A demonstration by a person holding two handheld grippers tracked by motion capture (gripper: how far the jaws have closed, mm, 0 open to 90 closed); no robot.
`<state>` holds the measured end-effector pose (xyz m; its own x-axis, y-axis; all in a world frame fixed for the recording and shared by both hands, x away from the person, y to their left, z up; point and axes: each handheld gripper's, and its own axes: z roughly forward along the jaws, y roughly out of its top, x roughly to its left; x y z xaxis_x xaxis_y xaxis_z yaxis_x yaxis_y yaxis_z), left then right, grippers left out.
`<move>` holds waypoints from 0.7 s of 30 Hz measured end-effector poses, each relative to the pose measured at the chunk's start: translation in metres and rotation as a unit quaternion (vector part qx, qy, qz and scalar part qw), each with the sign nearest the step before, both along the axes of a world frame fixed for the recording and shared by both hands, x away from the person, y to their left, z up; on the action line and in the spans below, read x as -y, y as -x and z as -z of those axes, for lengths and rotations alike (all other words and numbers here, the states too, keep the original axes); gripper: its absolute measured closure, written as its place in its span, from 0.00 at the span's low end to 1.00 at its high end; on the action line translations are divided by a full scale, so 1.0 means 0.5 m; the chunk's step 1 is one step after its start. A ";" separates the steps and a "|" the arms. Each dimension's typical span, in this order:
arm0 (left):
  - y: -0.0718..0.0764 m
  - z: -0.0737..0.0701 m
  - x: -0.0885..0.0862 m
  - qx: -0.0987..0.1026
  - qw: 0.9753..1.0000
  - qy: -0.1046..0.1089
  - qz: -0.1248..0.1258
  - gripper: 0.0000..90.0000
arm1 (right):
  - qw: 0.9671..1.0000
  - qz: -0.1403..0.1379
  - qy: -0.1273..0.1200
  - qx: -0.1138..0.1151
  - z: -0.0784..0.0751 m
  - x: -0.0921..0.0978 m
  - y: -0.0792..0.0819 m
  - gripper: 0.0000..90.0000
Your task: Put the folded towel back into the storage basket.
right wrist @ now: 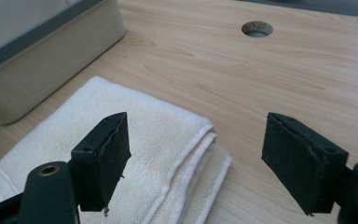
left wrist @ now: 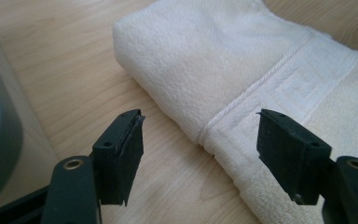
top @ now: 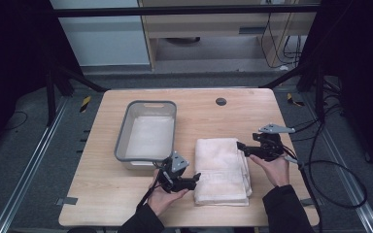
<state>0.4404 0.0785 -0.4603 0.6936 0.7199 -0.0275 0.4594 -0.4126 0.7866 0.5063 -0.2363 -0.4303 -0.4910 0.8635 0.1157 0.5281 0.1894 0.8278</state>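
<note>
A folded white towel (top: 222, 170) lies on the wooden table, right of centre. My left gripper (top: 194, 180) is open at the towel's near left edge, its jaws pointing right. In the left gripper view the towel (left wrist: 242, 70) with its woven border band sits just beyond the open jaws. My right gripper (top: 239, 146) is open at the towel's far right corner, jaws pointing left. The right gripper view has the towel's layered corner (right wrist: 168, 154) between and below its jaws. Neither gripper holds anything.
A grey-rimmed plastic bin (top: 148, 132) stands left of the towel, its wall (right wrist: 37, 60) close to the towel's far end. A round cable hole (top: 221, 101) is set in the table's far side. Cables trail off the right edge.
</note>
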 end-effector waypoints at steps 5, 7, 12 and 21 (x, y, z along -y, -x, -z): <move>-0.005 0.018 0.012 -0.010 1.000 -0.007 0.001 0.33 | 1.000 -0.001 -0.004 -0.012 0.019 -0.003 -0.006 0.26; -0.008 0.025 0.016 -0.011 1.000 -0.012 0.000 0.33 | 1.000 -0.001 0.003 -0.021 0.033 -0.010 -0.009 0.26; -0.015 0.041 0.022 -0.024 1.000 -0.003 -0.003 0.30 | 0.999 -0.002 0.020 -0.032 0.059 -0.022 -0.016 0.26; -0.016 0.054 0.028 -0.033 0.999 0.001 -0.005 0.29 | 0.998 0.001 0.016 -0.054 0.092 -0.027 -0.024 0.25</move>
<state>0.4486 0.0646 -0.4872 0.6827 0.7268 -0.0751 0.5146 -0.4052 0.7557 0.5180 -0.2228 -0.4763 -0.4761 0.8681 0.1407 0.6145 0.2140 0.7593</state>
